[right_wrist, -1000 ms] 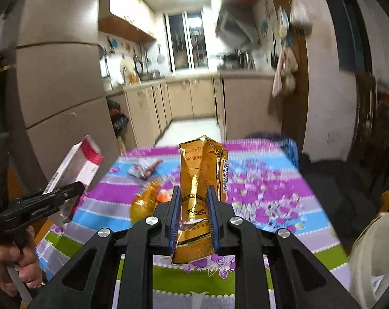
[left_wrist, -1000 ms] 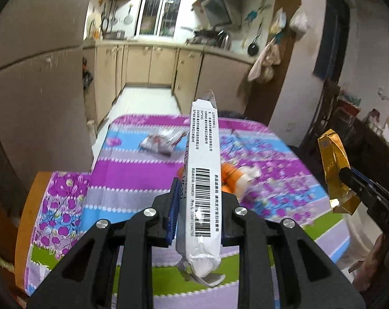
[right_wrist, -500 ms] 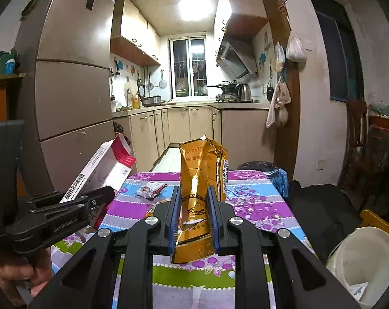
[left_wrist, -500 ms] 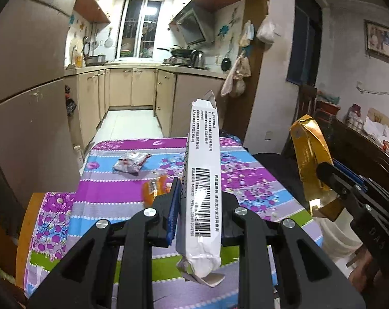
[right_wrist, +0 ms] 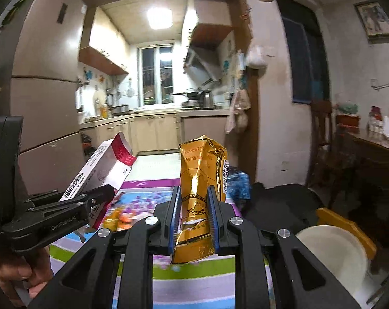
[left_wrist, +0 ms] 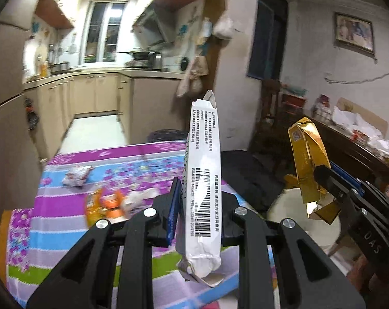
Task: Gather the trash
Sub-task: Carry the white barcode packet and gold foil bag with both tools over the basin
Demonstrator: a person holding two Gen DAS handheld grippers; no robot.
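Observation:
My left gripper (left_wrist: 198, 212) is shut on a flattened white carton (left_wrist: 203, 180) with a barcode, held upright above the table's right edge. That carton (right_wrist: 101, 170) shows its red end in the right wrist view, where the left gripper (right_wrist: 109, 193) sits at the left. My right gripper (right_wrist: 193, 217) is shut on a crumpled gold packet (right_wrist: 199, 180); the same gold packet (left_wrist: 307, 162) appears at the right of the left wrist view. A white bin (right_wrist: 333, 255) stands low on the right, beside the table. Orange wrappers (left_wrist: 104, 203) and a small crumpled wrapper (left_wrist: 76, 176) lie on the table.
The table (left_wrist: 52, 231) wears a purple, blue and green striped floral cloth. A dark bag (right_wrist: 279, 206) sits past its right edge, near a wooden chair (right_wrist: 323, 139). A cluttered sideboard (left_wrist: 359, 141) lines the right wall. A hand (right_wrist: 22, 278) holds the left gripper's handle.
Both grippers have risen and swung right, still holding the carton and the gold packet. The table has slid left and down in both views, and the white bin has come into view.

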